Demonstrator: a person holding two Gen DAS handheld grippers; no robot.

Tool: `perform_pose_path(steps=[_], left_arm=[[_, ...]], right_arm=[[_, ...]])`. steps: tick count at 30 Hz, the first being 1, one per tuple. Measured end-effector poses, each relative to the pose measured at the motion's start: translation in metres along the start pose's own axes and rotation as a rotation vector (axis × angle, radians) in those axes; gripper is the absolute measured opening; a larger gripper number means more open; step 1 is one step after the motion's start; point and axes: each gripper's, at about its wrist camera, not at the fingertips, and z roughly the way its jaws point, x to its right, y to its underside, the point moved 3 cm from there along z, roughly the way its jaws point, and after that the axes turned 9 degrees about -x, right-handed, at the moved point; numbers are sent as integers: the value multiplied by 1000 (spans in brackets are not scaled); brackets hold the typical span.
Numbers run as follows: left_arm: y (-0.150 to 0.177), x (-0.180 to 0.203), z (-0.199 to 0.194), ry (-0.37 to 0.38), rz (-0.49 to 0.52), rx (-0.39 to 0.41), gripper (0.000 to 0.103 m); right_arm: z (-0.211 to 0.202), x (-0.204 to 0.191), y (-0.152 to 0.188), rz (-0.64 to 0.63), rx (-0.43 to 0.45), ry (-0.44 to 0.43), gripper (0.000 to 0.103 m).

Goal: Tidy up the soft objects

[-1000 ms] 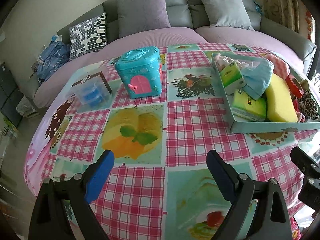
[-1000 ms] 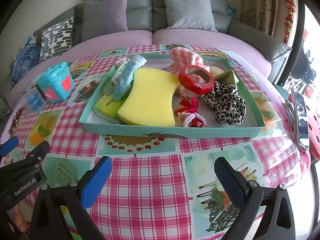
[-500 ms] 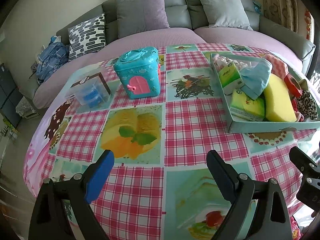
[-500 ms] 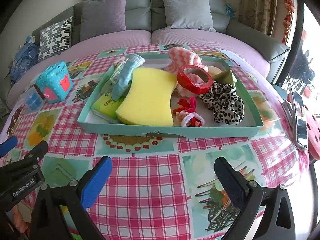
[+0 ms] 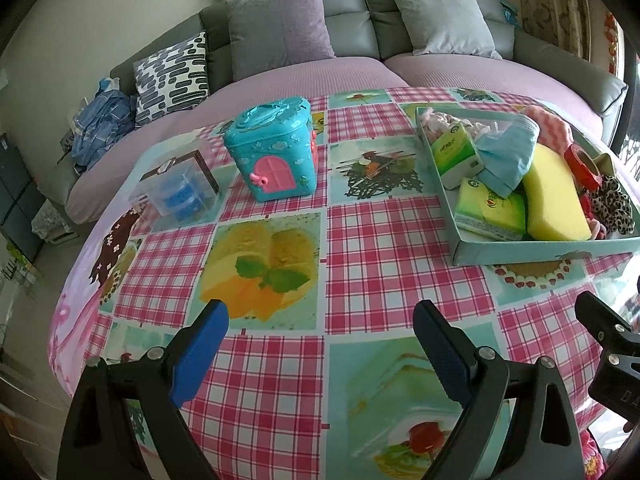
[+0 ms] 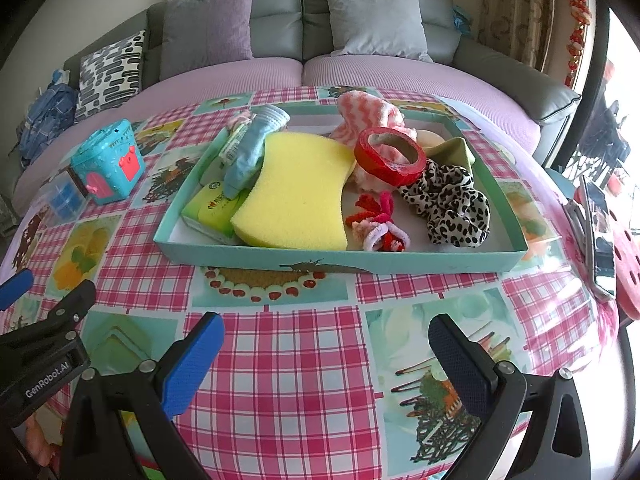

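Both claws hang above the near edge of the tabletop, the left gripper (image 5: pixel 320 320) and the right gripper (image 6: pixel 326 334), each spread wide and holding nothing. The soft things lie piled in the teal tray (image 6: pixel 400 266) toward the right side: yellow sponge (image 6: pixel 298 192), leopard scrunchie (image 6: pixel 452 204), tissue pack (image 6: pixel 212 210), with a red tape roll (image 6: pixel 390 156) resting on top. I think a careless grab at the sponge may drag its neighbours, or tip the roll out over the tray wall.
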Motion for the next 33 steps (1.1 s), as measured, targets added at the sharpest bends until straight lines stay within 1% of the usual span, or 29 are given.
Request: perform_pose_path(steps=[33], left_arm=[[-1, 0, 1, -11, 8, 2, 94]], right_arm=[[2, 1, 1, 7, -9, 1, 103]])
